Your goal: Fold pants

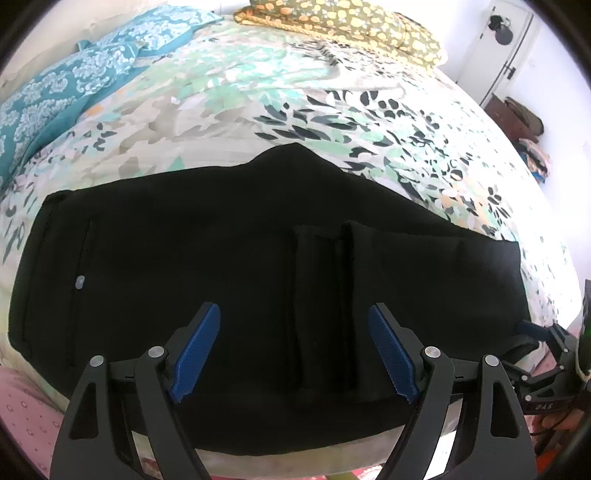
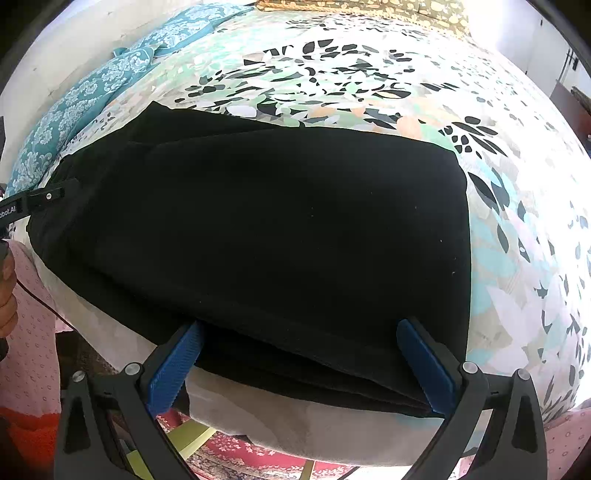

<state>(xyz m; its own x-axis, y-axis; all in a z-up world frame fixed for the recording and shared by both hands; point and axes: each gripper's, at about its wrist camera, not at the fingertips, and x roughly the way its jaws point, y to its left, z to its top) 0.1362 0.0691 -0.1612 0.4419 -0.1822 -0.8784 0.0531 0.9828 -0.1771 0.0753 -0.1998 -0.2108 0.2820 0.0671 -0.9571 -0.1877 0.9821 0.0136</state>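
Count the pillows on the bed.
2. A teal patterned pillow lies at the far left edge of the bed, and a mustard floral pillow lies at the far end. Others may be out of view.

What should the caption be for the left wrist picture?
Open left gripper hovering over folded black pants on a flowery bedspread.

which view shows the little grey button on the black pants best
The left wrist view: the grey button sits in plain sight on the black pants near their left end. The right wrist view shows the pants but no button.
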